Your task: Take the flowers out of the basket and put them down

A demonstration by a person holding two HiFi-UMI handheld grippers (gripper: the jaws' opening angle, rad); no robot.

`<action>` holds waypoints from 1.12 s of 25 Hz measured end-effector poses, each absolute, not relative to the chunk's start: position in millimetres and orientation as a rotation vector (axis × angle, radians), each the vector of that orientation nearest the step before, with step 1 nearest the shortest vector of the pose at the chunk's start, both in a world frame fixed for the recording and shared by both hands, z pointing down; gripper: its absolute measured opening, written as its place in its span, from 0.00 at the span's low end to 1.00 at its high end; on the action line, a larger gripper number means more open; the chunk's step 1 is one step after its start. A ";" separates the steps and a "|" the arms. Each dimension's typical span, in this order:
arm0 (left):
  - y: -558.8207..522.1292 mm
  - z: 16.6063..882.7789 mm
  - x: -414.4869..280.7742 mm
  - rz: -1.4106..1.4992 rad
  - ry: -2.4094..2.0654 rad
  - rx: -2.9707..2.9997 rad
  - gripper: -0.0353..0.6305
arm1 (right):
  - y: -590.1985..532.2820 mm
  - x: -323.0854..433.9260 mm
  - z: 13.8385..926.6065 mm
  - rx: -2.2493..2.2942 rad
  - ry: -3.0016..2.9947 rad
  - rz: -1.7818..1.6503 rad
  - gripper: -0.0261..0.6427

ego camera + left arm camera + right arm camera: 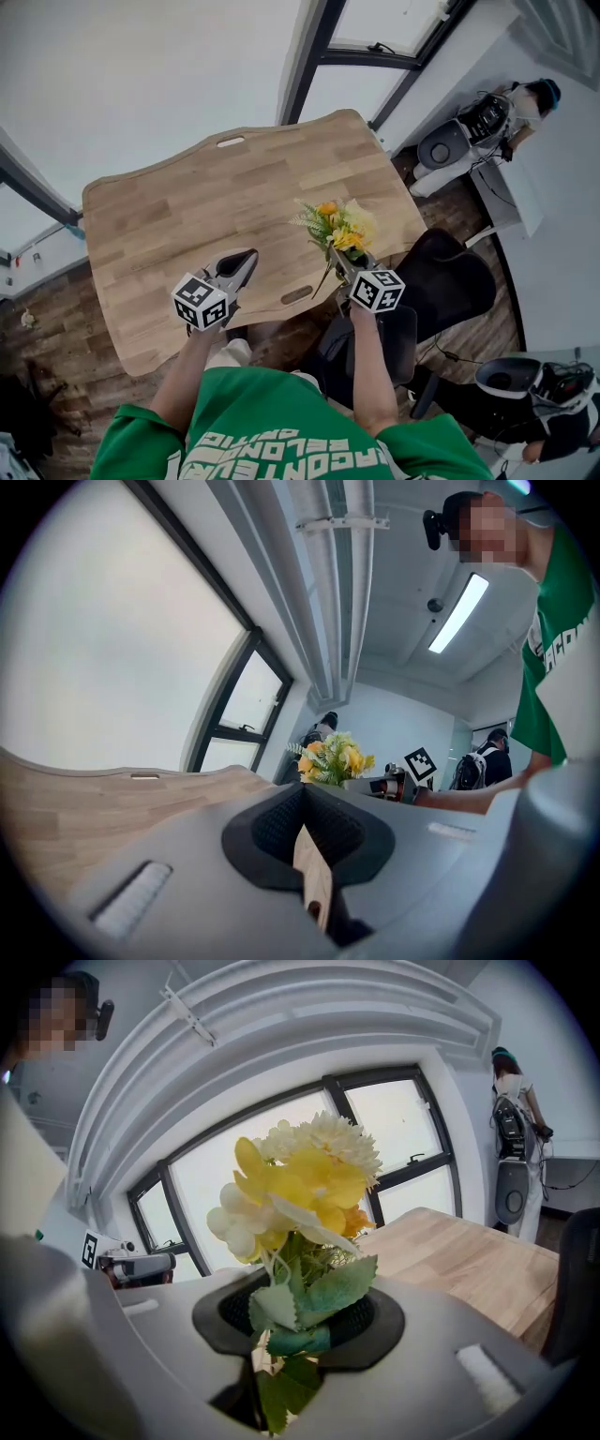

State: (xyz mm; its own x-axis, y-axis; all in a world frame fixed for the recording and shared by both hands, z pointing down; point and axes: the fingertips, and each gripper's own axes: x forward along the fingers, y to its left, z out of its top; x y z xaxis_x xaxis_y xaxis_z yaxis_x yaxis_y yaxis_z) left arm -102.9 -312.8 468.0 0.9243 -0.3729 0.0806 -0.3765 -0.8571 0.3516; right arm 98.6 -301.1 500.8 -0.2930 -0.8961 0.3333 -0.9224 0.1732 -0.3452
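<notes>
Now, right jaws: clamped on the green-wrapped stems of the flowers (300,1185); the right gripper (295,1326) holds the bunch upright, blooms above the pads.
Left jaws: together at the tips with nothing between them; the left gripper (302,832) is empty and points along the table (187,216).
Flowers' place: in the air over the table's near right edge, apparently clear of the wood.
Step in hand: by my reading, the carry; the bunch is out of the basket and not yet put down.
Next move calls for: lowering the bunch onto bare wood, then parting the right jaws; leaves hanging through the jaws could snag.
Hard to make out: no basket shows in any view; the stem ends are hidden behind the gripper body.
</notes>
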 end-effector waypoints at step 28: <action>-364.5 512.2 -204.5 -0.021 -0.773 2.544 0.08 | -403.8 -36.3 592.0 1.397 -2.347 0.921 0.26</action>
